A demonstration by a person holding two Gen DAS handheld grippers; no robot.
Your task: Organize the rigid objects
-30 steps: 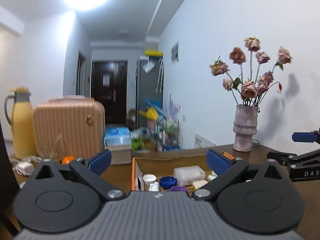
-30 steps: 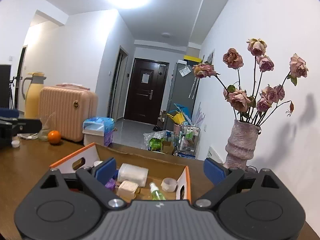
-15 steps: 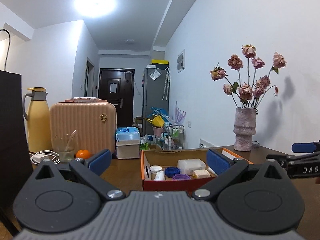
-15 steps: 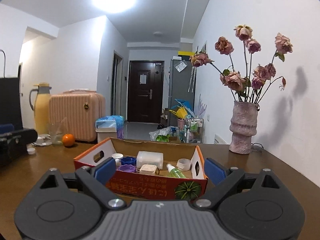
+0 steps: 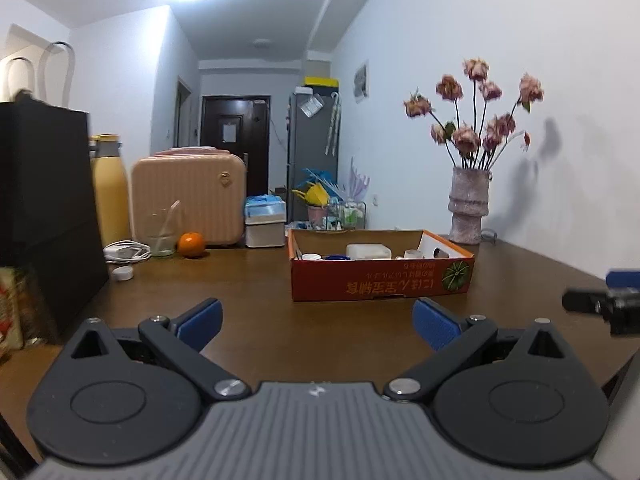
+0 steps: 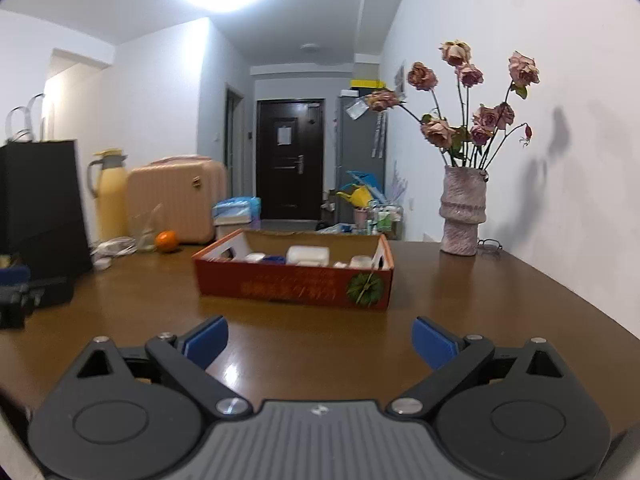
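Observation:
A red cardboard box (image 5: pixel 380 280) stands on the brown table (image 5: pixel 248 304). It holds several small items, among them a white plastic container (image 5: pixel 368 251) and white lids. It also shows in the right wrist view (image 6: pixel 292 284) with the white container (image 6: pixel 308 255). My left gripper (image 5: pixel 316 322) is open and empty, low over the table, well short of the box. My right gripper (image 6: pixel 320 340) is open and empty, also short of the box. The right gripper's tip shows at the left wrist view's right edge (image 5: pixel 604 304).
A vase of dried roses (image 6: pixel 462 216) stands at the back right by the wall. A black paper bag (image 5: pixel 44 216), yellow thermos (image 5: pixel 110 188), pink suitcase (image 5: pixel 188 198), glass (image 5: pixel 160 232), orange (image 5: pixel 191 244), tissue box (image 5: pixel 265 222) and white cable (image 5: pixel 126 250) line the left and back.
Both grippers have pulled back from above the box and dropped lower; the box now sits farther away, its front face in view. Both stayed open.

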